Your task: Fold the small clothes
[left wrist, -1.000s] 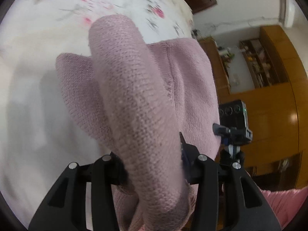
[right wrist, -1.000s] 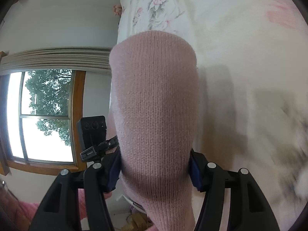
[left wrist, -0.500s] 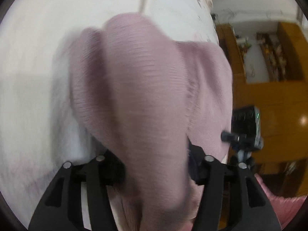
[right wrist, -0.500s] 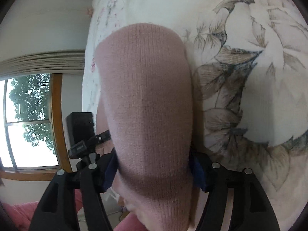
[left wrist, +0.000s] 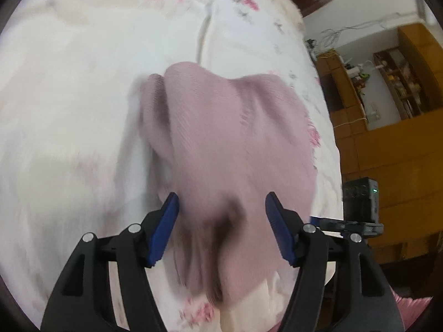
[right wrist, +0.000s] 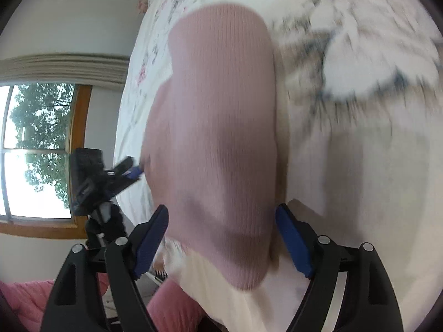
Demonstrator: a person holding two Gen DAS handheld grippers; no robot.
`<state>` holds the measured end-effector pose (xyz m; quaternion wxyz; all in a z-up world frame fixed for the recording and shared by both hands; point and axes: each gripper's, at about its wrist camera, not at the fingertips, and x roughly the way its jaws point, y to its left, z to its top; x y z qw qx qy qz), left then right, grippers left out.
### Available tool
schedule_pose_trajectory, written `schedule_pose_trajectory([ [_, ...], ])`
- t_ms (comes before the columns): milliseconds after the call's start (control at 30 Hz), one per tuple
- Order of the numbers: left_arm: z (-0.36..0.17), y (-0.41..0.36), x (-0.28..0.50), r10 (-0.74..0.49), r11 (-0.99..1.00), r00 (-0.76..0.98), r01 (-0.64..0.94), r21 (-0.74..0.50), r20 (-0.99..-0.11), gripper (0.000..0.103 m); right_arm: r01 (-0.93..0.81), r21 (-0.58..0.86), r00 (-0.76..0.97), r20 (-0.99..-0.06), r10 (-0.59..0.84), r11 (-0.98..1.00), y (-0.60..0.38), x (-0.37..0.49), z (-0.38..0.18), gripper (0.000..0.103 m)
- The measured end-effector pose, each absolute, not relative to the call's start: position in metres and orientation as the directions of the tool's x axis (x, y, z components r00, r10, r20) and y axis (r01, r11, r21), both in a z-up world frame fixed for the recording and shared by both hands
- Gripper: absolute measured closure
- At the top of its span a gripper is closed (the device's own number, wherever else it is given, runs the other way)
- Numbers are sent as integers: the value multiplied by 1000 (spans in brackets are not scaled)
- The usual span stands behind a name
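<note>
A white bedspread (left wrist: 83,110) printed with pink and grey flowers covered a bed that filled most of both views. Beyond the bed's far side in the left wrist view stood orange-brown wooden cabinets (left wrist: 387,144) with cluttered open shelves, under a pale wall. In the right wrist view a wood-framed window (right wrist: 38,149) showed green trees, with a pleated curtain valance above it. No writing or label could be read anywhere.

A pink knitted garment (left wrist: 229,144) lay in a soft heap on the bedspread, near the bed's edge. The left gripper (left wrist: 221,207) pointed down at the garment's near end with its blue-padded fingers (left wrist: 166,227) spread apart, the knit lying loose between them. The right gripper (right wrist: 221,221) was likewise spread wide over a rounded fold of the garment (right wrist: 218,127), gripping nothing. Both views were blurred.
</note>
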<state>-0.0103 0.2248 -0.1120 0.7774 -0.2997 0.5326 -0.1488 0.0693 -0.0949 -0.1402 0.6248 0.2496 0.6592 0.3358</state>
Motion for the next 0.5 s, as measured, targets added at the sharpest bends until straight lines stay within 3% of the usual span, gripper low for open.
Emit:
schedule_pose_trajectory([
  [200,-119,191,-55,-527,817,376,-23,-577,-762,35,-105,762,-73,-647,759,639,-81,49,-149,29],
  [300,-131,181,-61,-477,851,361,-39,-524,-801,37,-125,749,-65,-661,748,651,-83,35,-150,47],
  [333,-136,182,-65,-449,867,351,-53,-496,-822,38,-137,738,-54,-672,739,661,-83,33,-147,62],
  [400,-143,187,-73,-406,889,338,-67,-452,-849,40,-145,743,-39,-664,746,653,-85,31,-139,77],
  [500,-154,196,-79,-358,911,320,-85,-403,-877,39,-137,750,-13,-655,755,648,-93,24,-136,79],
])
